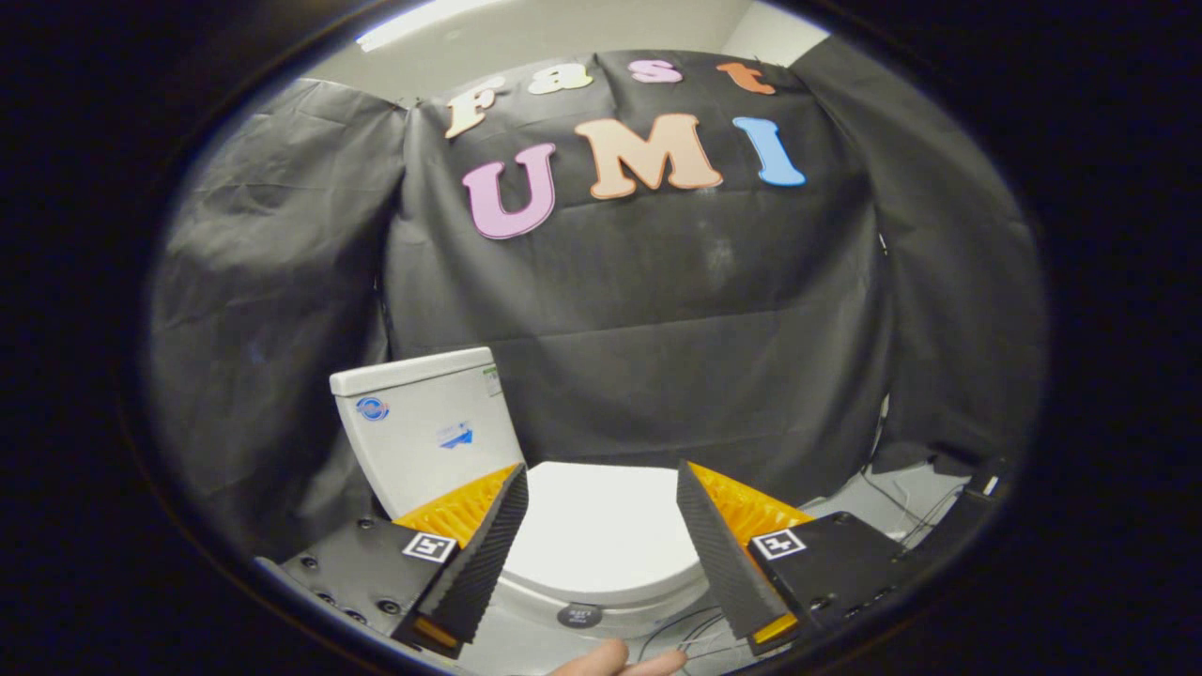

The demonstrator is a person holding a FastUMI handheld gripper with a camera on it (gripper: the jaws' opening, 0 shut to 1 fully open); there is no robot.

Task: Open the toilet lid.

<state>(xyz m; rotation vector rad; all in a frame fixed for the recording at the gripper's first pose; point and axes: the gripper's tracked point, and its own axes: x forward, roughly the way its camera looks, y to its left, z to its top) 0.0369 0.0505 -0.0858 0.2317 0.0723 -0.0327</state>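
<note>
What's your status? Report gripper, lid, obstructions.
Gripper open, above the toilet lid. Lid down, untouched. Hand near the front rim.

Toilet: just one, lid down
Tank: one, couple of stickers on it
Gripper: one, two fingers spread apart
Square markers: two, one per finger
Hand: one, peeking in below
Loose cables: a few, can't count 'em
</note>
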